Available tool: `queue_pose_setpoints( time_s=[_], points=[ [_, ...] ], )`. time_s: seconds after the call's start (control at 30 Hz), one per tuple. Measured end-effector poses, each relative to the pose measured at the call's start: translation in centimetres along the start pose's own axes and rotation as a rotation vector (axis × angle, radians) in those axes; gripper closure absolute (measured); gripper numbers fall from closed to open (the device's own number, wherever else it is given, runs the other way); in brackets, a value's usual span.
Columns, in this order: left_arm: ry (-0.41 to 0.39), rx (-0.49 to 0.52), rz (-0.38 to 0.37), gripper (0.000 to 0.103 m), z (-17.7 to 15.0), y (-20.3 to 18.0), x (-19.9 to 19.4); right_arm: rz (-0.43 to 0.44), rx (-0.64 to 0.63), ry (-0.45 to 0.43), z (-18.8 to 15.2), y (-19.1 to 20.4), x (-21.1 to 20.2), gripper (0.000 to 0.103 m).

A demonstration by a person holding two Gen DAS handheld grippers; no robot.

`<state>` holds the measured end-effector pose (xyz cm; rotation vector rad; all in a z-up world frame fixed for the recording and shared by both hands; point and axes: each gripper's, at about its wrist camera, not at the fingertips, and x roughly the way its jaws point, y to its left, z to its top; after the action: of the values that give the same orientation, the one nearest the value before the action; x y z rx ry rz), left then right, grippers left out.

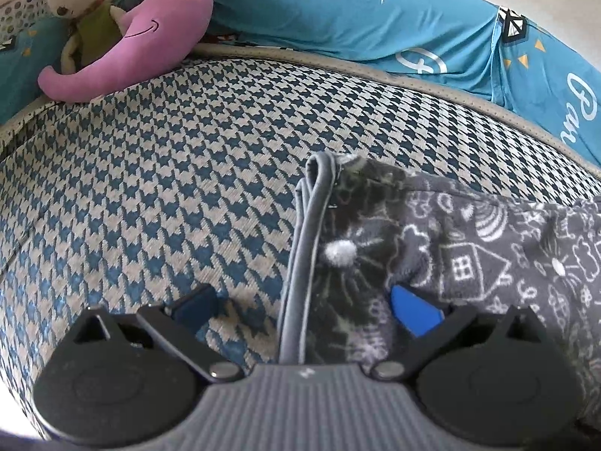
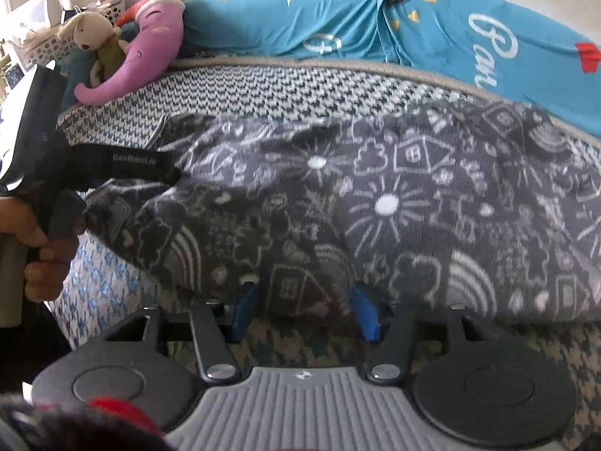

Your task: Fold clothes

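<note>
left gripper (image 1: pixel 304 308) right fingertip tucked under the fleece garment (image 1: pixel 469 255), can't tell what it's touching | right gripper (image 2: pixel 306 310) fingertips buried under the garment's hem, grip unclear | garment runs off the right edge in both views | white lettering on the blue bedding (image 2: pixel 492 56) cut off | right-wrist view kinda blurry
</note>
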<state>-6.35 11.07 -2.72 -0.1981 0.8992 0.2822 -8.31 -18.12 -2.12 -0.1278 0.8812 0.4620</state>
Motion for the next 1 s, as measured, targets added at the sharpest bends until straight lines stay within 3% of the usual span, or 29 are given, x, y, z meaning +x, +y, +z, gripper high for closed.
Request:
queue_pose_setpoints(
  time_s=[0.2,0.47,0.67,1.0],
  points=[
    [-0.009,0.063,-0.042,0.000,-0.6,-0.1,-1.5,-0.026,0.007,0.014,-0.3,0.8,-0.5,0.043],
    [0.012,0.081,-0.043,0.000,-1.2,0.3,-3.1,-0.014,-0.034,-0.140,0.3,3.3,-2.8,0.043],
    [0.024,0.088,-0.033,0.000,-1.4,0.4,-3.4,0.003,0.003,-0.160,1.1,4.5,-2.1,0.043],
    [0.044,0.093,-0.014,0.000,-1.3,1.1,-3.1,0.000,-0.093,-0.144,1.5,6.9,-0.4,0.043]
  ],
)
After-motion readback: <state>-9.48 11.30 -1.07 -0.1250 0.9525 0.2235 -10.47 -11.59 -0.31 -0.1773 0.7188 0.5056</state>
